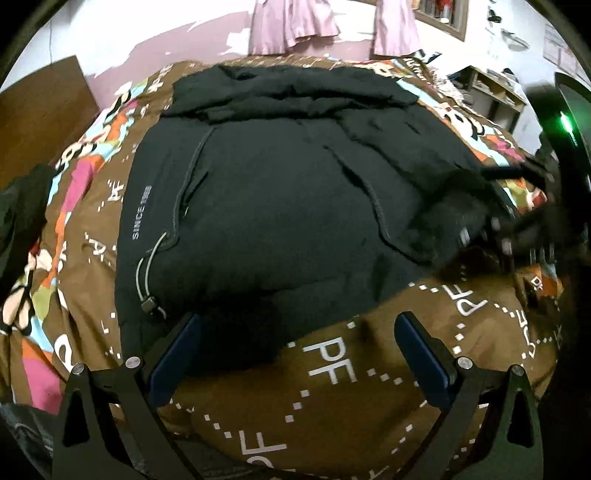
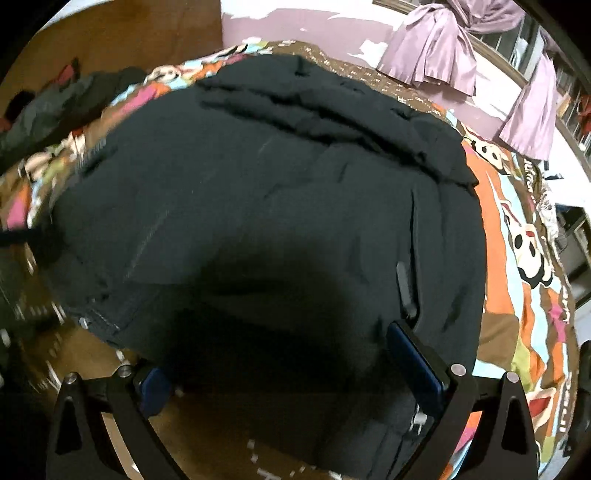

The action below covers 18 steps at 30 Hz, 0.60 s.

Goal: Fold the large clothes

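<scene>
A large black jacket (image 1: 266, 192) lies spread on a bed with a brown patterned cover (image 1: 332, 398). It has "SINCE" lettering and a grey drawcord along its left side. My left gripper (image 1: 295, 332) is open, its blue pads (image 1: 177, 354) straddling the jacket's near hem just above the cover. In the right wrist view the jacket (image 2: 258, 206) fills the frame. My right gripper (image 2: 280, 354) is open, with jacket cloth lying between its jaws and covering most of the left pad (image 2: 155, 384). The right gripper also shows blurred at the jacket's right edge in the left wrist view (image 1: 517, 225).
Purple curtains (image 1: 295, 26) hang behind the bed, with a wooden shelf unit (image 1: 495, 92) at the right. A wooden headboard or door (image 1: 40, 107) stands at left. More dark clothes (image 2: 66, 99) lie at the bed's far left.
</scene>
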Motion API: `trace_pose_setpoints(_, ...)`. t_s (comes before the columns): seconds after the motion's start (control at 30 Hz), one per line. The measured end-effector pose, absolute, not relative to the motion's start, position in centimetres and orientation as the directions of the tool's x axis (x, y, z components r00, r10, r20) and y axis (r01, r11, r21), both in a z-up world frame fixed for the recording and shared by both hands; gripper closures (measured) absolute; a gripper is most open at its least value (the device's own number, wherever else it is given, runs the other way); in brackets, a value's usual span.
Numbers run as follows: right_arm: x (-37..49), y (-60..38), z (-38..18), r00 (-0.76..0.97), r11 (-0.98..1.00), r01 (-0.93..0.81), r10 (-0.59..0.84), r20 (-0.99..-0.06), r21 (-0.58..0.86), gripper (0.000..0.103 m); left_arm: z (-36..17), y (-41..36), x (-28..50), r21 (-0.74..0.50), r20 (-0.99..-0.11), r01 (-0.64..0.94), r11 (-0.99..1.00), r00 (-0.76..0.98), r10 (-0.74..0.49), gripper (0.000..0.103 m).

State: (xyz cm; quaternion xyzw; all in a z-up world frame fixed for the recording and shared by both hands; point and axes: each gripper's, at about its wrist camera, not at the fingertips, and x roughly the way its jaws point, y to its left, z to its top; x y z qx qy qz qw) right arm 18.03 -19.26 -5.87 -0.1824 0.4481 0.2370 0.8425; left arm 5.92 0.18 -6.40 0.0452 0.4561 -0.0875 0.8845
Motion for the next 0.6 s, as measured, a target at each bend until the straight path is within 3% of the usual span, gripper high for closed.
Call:
trace_pose_setpoints(0.37,20.5,-19.4,-2.6,0.49,0.831,-0.556,0.334,-0.805,0.006,0.0,-7.7,-0.3,7.3,0.194,-0.811,0.13,0.972,0.579,0.084,0.002)
trace_pose_setpoints(0.6,20.6,-20.4,-2.4,0.496,0.842,-0.534,0.38,-0.781,0.071,0.0,-7.6,1.6,8.2,0.247,-0.773,0.024,0.969,0.608,0.182,0.002)
